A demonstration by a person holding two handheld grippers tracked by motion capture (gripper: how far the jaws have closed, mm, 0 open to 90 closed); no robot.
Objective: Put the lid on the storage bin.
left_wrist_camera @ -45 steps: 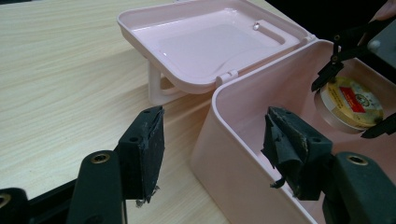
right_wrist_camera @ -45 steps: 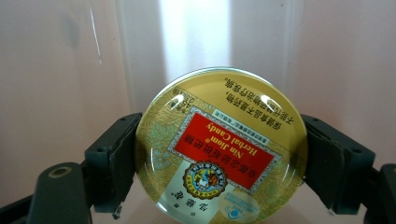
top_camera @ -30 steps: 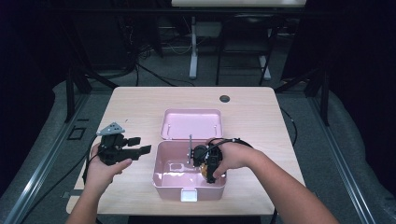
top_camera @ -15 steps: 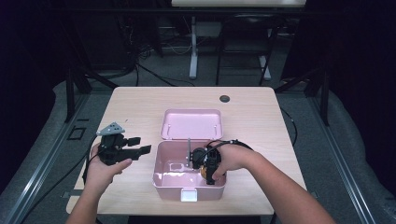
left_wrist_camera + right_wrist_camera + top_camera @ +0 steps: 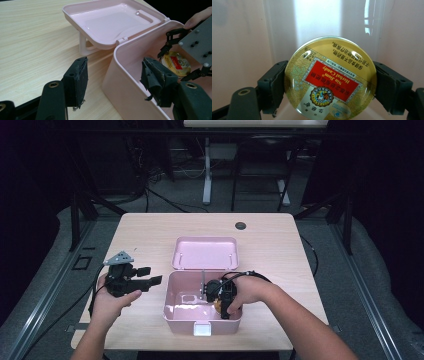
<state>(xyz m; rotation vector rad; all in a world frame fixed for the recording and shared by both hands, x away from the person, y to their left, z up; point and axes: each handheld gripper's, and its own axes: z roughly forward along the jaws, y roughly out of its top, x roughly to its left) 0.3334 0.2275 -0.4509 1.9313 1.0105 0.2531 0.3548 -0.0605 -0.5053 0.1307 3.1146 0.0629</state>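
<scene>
High view: my right gripper [image 5: 223, 299] is lowered inside the pink box [image 5: 172, 305], at the 3 o'clock side of its cavity, with the candy tin [image 5: 218, 306] clamped in it. The box lid [image 5: 205, 253] lies folded back flat on the tabletop [image 5: 145, 235] at 12 o'clock of the box. My left gripper [image 5: 150, 279] waits at 9 o'clock of the box, jaws apart, holding nothing.

Left gripper view: the open jaws straddle the near box corner without touching it. Hazard: any drift toward 3 o'clock would strike the wall and shift the box under the tin [image 5: 176, 63]. The lid [image 5: 110, 22] holds nothing.

Right gripper view: the pads grip the round tin [image 5: 329, 80] by its rim at 9 and 3 o'clock only. Hazard: a smooth round edge may pivot or slip between the pads; if I release it while it is tilted, I judge it would land on edge against the wall. The box floor beneath appears bare; a small fitting on the floor, seen from above, I cannot identify.
</scene>
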